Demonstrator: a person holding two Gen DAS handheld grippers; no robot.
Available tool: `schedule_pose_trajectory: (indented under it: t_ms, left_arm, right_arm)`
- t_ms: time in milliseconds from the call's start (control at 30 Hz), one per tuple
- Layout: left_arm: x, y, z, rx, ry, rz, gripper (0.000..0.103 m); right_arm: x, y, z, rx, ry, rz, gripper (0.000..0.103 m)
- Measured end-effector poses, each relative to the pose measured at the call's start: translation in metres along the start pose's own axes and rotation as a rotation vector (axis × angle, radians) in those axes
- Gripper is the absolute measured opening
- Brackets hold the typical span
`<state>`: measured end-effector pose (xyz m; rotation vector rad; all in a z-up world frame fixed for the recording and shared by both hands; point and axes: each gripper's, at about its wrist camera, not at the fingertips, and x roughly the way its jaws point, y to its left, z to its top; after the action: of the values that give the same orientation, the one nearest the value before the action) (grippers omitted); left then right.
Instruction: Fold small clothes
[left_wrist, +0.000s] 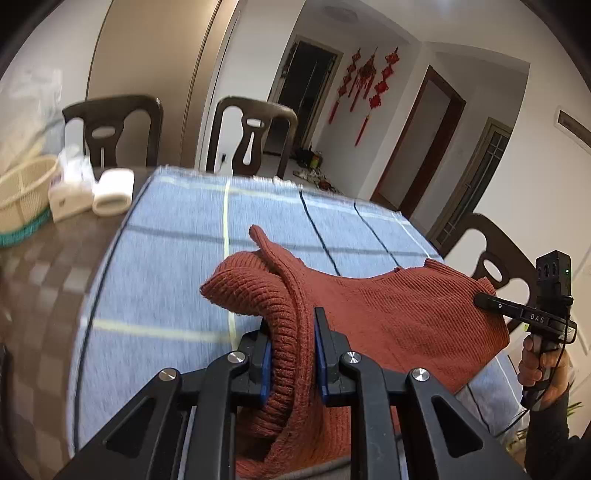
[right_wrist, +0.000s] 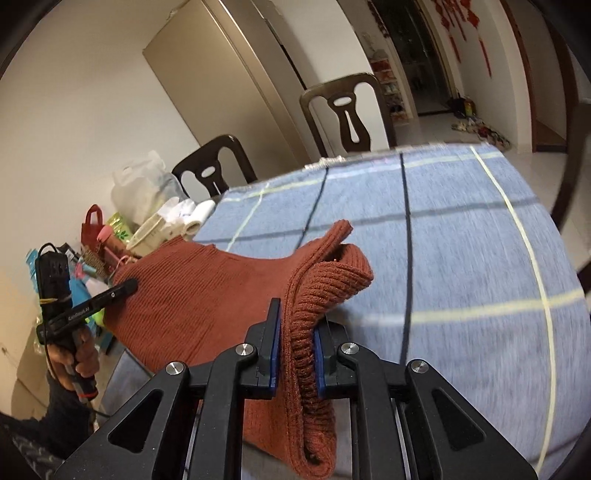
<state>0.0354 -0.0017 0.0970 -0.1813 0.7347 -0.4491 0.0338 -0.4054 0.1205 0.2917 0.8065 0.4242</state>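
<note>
**Rust knit held up over a blue checked tablecloth**

In the left wrist view the left gripper (left_wrist: 291, 354) sits at bottom centre, its jaws narrow and clamped on the ribbed edge of a rust-red knitted garment (left_wrist: 388, 314). The garment spreads from there toward the right of the frame, where the right gripper (left_wrist: 480, 300) pinches its far edge, held by a hand (left_wrist: 543, 365). In the right wrist view the right gripper (right_wrist: 297, 354) likewise grips the ribbed hem tightly, and the cloth stretches to the left gripper (right_wrist: 131, 286) at mid-left.

Beneath lies a blue tablecloth (left_wrist: 166, 258) with pale and dark check lines, covering part of a dark table (left_wrist: 44, 266). At the left of the frame stand a cream basket (left_wrist: 26, 188) and white rolls (left_wrist: 112, 192). Dark wooden chairs (left_wrist: 255, 136) line the far edge. Red knot ornaments (left_wrist: 369, 81) hang on a white wall at upper right, between dark doorways.
</note>
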Motion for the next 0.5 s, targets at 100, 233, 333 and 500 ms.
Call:
schedule_pose_trajectory:
  t_ms: [100, 233, 333, 500]
  left_arm:
    - [0.010, 0.009, -0.027, -0.028, 0.039, 0.012, 0.021]
    - [0.041, 0.029, -0.063, -0.070, 0.151, 0.092, 0.022]
    - [0.034, 0.033, -0.068, -0.087, 0.134, 0.091, 0.026]
    - [0.007, 0.035, -0.061, -0.095, 0.066, 0.137, 0.026]
  right_arm:
    - [0.001, -0.010, -0.023, 0.040, 0.025, -0.006, 0.015]
    - [0.023, -0.036, -0.050, 0.114, 0.099, -0.066, 0.015]
    - [0.029, -0.049, -0.059, 0.152, 0.123, -0.092, 0.020]
    - [-0.001, -0.038, -0.056, 0.097, 0.033, -0.189, 0.023]
